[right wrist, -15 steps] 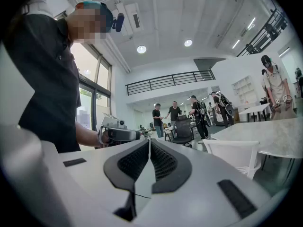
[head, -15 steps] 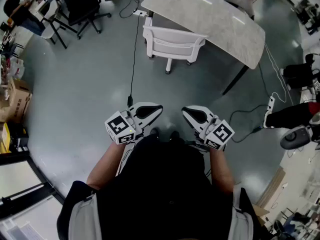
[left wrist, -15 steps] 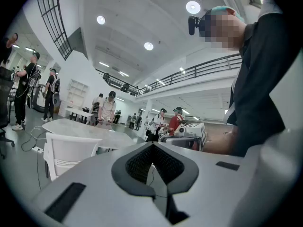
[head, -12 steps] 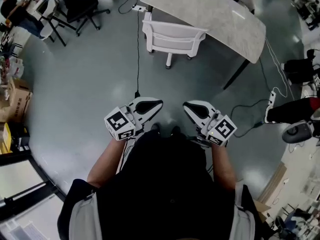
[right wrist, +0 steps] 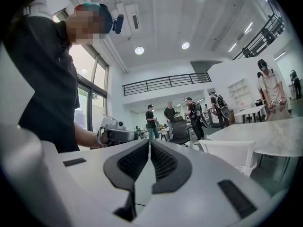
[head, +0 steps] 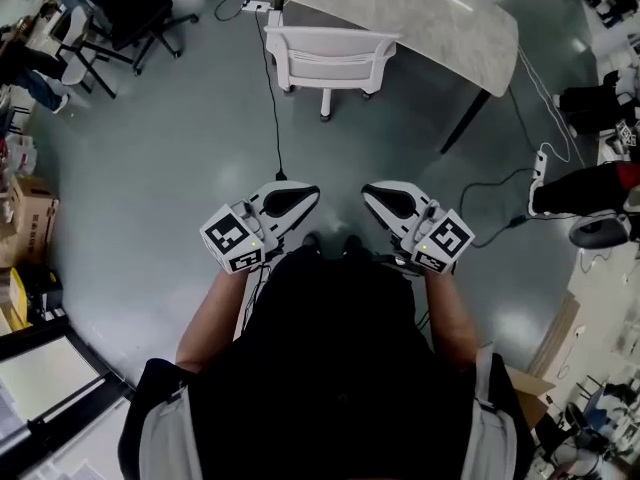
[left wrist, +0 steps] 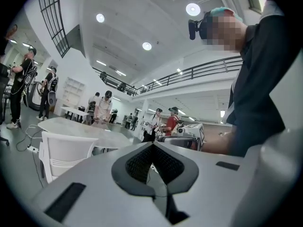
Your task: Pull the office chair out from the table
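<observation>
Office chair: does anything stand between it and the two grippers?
No furniture or person does. Only a black cable lies on the floor, running from beside the office chair toward the left gripper. The right gripper has bare floor ahead. Both grippers are shut and empty, apart from the chair.

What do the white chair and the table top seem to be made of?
The white chair: probably moulded plastic, matte; it is one smooth white shell with horizontal grooves in the back. The table top: pale grey, faintly mottled, so stone or stone-look laminate; light streaks on it suggest a slight gloss.
</observation>
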`<state>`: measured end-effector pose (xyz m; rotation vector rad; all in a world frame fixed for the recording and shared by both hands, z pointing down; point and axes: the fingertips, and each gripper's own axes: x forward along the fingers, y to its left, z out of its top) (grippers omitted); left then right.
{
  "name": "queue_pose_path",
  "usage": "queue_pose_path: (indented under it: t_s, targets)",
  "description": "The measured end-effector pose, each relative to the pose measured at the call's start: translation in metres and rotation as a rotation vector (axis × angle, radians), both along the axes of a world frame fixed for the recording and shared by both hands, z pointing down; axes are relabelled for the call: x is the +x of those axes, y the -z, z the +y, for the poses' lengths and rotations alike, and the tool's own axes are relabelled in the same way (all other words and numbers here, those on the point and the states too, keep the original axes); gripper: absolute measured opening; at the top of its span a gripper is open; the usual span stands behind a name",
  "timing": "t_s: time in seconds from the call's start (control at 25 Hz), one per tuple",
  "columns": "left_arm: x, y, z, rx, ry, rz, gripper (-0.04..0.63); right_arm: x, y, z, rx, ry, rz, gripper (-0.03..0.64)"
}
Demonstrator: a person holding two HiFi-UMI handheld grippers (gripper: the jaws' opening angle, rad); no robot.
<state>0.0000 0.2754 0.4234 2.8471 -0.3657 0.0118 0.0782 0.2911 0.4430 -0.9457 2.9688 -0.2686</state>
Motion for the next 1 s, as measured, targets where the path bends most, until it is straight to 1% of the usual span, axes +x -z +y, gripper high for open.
queue_pose_path:
  t_s: [0.28, 0.52, 0.68, 0.84, 1.0]
  targets:
    - [-0.008, -0.014, -0.007, -0.025, -0.016, 0.025, 0.011, -0.006, -0.009, -0.004, -0.006, -0.02, 0.059, 0.026]
    - [-0.04, -0.021, -0.01, -0.037, -0.024, 0.037, 0.011, -0.039, -0.013, -0.005, -0.007, -0.03, 0.117, 0.026]
    - [-0.05, -0.027, -0.011, -0.067, -0.044, 0.056, 0.011, -0.055, -0.012, -0.007, 0.005, -0.047, 0.156, 0.026]
    - [-0.054, -0.031, -0.011, -0.073, -0.058, 0.063, 0.011, -0.06, -0.011, -0.004, -0.013, -0.06, 0.147, 0.026]
    - [-0.054, -0.034, -0.029, -0.081, -0.035, 0.072, 0.011, -0.054, -0.016, -0.012, -0.025, -0.061, 0.154, 0.026]
